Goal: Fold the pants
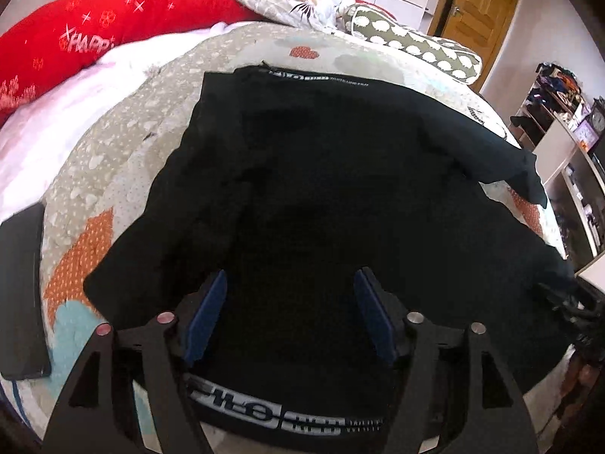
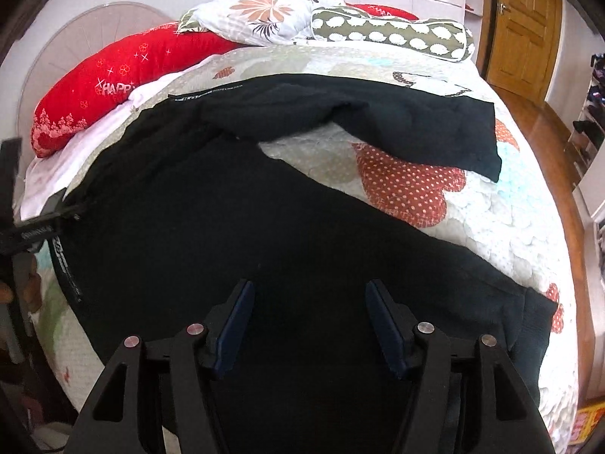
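Note:
Black pants [image 1: 321, 189] lie spread on the patterned quilt [image 1: 113, 143] of a bed, legs apart. A waistband with white lettering [image 1: 287, 422] shows at the near edge under my left gripper [image 1: 291, 283], which is open and empty just above the waist. In the right wrist view the pants [image 2: 227, 227] run from the left waistband across the bed, the near leg under my right gripper [image 2: 310, 295], the far leg [image 2: 416, 128] angled to the right. The right gripper is open and empty. The left gripper [image 2: 64, 208] shows at the left edge.
A red pillow [image 1: 94, 30], a floral pillow [image 2: 264, 15] and a green dotted bolster [image 2: 397, 34] lie at the head. A black flat object [image 1: 19, 291] lies at the left bed edge. A wooden door [image 2: 522, 26] and shelves [image 1: 567, 143] stand to the right.

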{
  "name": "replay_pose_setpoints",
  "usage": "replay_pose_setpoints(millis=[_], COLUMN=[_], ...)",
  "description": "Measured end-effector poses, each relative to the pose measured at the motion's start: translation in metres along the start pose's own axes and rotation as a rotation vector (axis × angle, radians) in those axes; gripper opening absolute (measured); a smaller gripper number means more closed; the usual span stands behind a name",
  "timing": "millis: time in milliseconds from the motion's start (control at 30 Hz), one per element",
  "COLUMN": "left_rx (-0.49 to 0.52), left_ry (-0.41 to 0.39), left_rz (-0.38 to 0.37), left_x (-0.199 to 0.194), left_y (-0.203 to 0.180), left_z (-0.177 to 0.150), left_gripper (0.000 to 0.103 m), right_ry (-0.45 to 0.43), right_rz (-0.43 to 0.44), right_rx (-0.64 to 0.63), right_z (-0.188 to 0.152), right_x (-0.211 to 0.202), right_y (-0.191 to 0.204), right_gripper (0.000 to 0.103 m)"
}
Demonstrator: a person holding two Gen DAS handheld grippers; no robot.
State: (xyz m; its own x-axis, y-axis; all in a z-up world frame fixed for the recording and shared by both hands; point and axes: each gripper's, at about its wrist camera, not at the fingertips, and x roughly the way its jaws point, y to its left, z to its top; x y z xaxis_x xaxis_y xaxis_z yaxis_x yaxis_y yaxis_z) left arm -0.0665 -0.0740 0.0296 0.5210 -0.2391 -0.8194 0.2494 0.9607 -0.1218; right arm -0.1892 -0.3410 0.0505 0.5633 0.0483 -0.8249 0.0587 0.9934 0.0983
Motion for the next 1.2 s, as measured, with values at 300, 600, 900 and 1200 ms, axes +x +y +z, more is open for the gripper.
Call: replay_pose_setpoints(millis=[300,600,900,1200], left_rx=[0.028,0.088,0.247,0.408], left_ry=[0.007,-0.029,0.076,0.177], left_rz=[-0.034,-0.102,-0.116,-0.065], left_x=[-0.002,0.026,0.102,0.152], left_y=[-0.002,0.014,0.007,-0.013], left_z=[0.028,0.128,0.194,0.211], left_gripper=[0.080,0.085,0.085,0.089], right_ry=[-0.072,-0.097,-0.049,0.084], right_rz=[0.030,-0.029,-0.017,0.035], right_rx=[-0.031,-0.153,-0.267,-0.349], right_z=[0.057,0.156,0.216,0.230], right_x=[-0.001,0.044,0.103,0.147], right_y=[-0.008,-0.021,-0.033,-0.043], right_gripper=[0.066,0.073,0.077,0.080])
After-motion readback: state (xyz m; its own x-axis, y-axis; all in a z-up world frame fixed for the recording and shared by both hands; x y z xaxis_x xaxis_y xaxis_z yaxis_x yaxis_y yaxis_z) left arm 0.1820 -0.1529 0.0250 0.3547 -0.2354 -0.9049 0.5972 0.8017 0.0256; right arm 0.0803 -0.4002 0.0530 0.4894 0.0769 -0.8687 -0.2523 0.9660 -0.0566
